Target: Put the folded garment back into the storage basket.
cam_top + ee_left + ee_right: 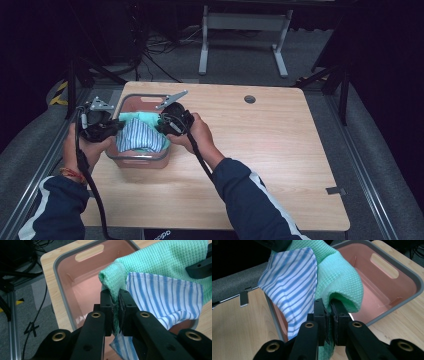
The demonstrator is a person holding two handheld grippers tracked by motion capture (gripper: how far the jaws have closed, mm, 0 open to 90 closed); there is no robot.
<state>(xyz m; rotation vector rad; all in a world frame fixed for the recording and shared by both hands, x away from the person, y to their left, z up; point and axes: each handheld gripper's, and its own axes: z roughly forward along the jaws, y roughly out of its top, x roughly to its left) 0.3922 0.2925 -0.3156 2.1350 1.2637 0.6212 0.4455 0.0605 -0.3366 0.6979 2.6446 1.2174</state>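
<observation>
A mint-green waffle cloth [145, 119] [160, 260] [339, 275] and a blue-and-white striped cloth [139, 136] [165, 297] [292, 282] hang together over a pink bin [136, 161] with a grey rim [56, 282] [402, 300] at the table's left. My left gripper [116, 127] [115, 305] is shut on the green cloth's edge, with striped fabric below its jaws. My right gripper [164, 124] [329, 312] is shut on a fold of the green cloth at the other side. The striped cloth drapes over the bin's near rim.
The bin stands near the left edge of the wooden table [270, 150], which has a round cable hole [250, 99] at the back. A metal rail [35, 165] runs along the left. A white table frame [245, 30] stands on the floor behind.
</observation>
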